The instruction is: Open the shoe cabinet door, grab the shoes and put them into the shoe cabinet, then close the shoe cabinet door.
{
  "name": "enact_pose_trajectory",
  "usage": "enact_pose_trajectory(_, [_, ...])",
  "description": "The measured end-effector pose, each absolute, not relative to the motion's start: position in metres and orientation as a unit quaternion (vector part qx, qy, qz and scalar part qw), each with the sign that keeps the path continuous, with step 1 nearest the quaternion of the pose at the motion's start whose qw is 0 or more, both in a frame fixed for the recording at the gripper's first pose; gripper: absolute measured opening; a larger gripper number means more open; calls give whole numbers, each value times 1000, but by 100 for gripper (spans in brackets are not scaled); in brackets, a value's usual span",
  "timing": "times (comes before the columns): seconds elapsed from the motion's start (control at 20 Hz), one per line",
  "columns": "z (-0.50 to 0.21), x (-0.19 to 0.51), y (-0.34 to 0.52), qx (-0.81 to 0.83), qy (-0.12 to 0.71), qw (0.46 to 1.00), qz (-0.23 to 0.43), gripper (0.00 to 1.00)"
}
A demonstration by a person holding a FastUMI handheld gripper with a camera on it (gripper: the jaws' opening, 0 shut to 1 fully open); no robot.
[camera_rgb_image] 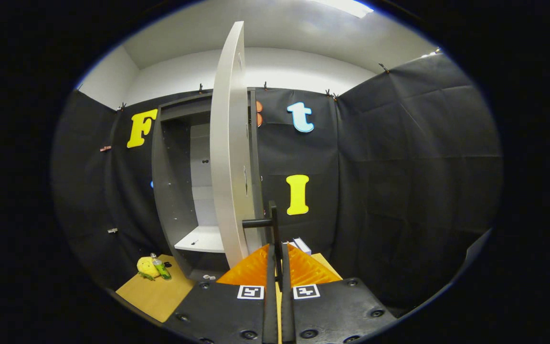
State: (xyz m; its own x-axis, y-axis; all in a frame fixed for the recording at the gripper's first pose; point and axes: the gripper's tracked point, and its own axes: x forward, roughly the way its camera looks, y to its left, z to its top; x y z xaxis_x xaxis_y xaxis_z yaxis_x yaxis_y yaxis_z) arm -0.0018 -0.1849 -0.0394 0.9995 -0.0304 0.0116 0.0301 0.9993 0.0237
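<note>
Shoe cabinet: we see it open, its door swung out edge-on toward us.
Claw: we see fingers nearly together on the door's dark handle, seemingly clamped.
Worktop: yellow toy beside cabinet.

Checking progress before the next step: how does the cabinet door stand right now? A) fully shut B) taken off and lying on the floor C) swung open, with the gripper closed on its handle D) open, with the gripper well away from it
C: the door stands swung out, showing the cabinet shelves behind it, and the gripper has both fingers pinched on the dark handle at the door's edge.
</note>
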Motion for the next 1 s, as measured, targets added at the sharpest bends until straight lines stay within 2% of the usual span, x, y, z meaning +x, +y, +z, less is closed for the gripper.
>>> enact_pose_trajectory(0.3, [-43, -27, -188, -3, -1, 999, -36, 9])
enact_pose_trajectory(0.4, [-48, -35, -173, 8, 7, 1000, -19, 9])
enact_pose_trajectory(0.55, [-66, -53, -149, 17, 30, 999, 2, 36])
enact_pose_trajectory(0.7, [-89, -66, -111, 25, 58, 998, 30, 55])
enact_pose_trajectory(0.85, [-126, -73, -73, 30, 84, 994, 58, 91])
enact_pose_trajectory(1.0, [-195, -77, -40, 17, 150, 985, 79, 91])
